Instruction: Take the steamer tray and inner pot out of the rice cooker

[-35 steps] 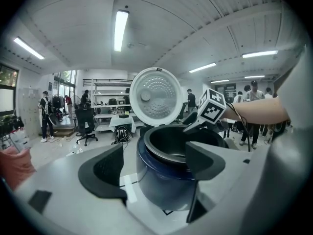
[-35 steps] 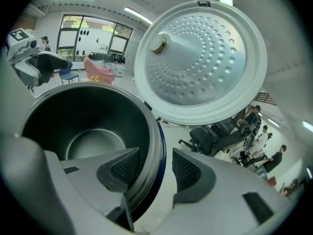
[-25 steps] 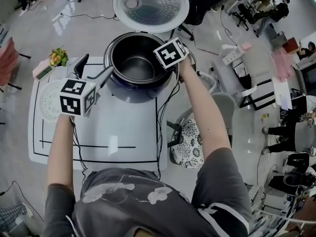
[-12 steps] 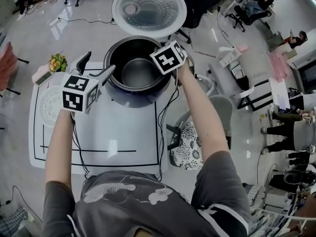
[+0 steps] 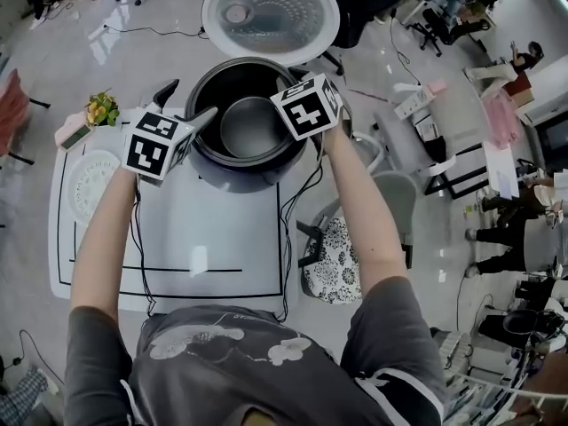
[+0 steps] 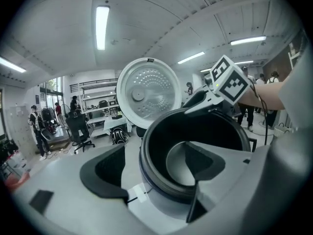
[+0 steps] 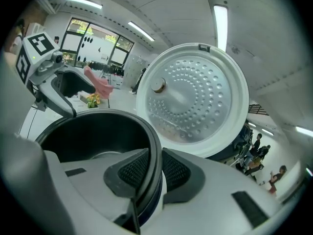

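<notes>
My right gripper (image 7: 152,175) fingers are closing on the inner pot (image 5: 248,127) rim for lifting; left gripper (image 5: 184,105) fingers, wide apart, straddle its left-hand rim, likely to steady it

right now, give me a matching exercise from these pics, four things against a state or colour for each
Things:
1 lid
2 steamer tray
3 left gripper
4 flowers

States:
a yellow
b jaws apart
c swung up, open
d lying flat on the table

Pairs: 1-c; 2-d; 3-b; 4-a
</notes>
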Available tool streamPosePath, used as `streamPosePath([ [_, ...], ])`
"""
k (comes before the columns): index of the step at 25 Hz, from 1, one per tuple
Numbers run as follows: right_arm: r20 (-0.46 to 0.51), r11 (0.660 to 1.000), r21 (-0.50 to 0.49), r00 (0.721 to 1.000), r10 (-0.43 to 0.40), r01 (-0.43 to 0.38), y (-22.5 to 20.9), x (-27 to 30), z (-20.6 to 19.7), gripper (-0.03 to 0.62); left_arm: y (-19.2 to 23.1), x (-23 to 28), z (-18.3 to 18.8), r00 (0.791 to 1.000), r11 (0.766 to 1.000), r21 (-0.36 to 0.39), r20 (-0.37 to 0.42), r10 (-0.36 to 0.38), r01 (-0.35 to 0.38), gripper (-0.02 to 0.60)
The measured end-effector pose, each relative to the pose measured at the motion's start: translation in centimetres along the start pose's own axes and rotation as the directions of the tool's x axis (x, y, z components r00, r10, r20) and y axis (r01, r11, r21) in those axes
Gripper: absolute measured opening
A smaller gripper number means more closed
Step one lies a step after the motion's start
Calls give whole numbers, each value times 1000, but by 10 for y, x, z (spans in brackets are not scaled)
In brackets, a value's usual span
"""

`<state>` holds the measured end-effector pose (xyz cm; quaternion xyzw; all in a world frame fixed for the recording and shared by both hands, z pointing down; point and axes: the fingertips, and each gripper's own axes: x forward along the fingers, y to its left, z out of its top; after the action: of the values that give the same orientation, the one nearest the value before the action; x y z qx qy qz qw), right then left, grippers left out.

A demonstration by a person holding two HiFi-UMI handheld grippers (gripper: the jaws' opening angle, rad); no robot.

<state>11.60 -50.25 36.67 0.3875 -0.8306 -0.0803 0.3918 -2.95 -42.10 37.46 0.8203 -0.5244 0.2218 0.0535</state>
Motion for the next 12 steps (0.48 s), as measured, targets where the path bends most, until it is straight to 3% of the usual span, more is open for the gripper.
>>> streamPosePath([
  [5,13,999,29,1000,28,-28,-2,1,0,101,11,33,-13,994,999,-23,-107,22,-24,390],
  [8,32,998,49,999,38,-40,-2,2,2,101,15,51,-21,983,999,-50,-184,-8,-1,385],
  [10,41,998,52,998,44,-46,-1,2,3,101,15,58,-25,976,998,-56,-215,-23,11,360],
  [12,53,997,53,998,47,-50,-1,3,4,101,15,64,-32,965,999,-39,-262,-7,-3,267],
])
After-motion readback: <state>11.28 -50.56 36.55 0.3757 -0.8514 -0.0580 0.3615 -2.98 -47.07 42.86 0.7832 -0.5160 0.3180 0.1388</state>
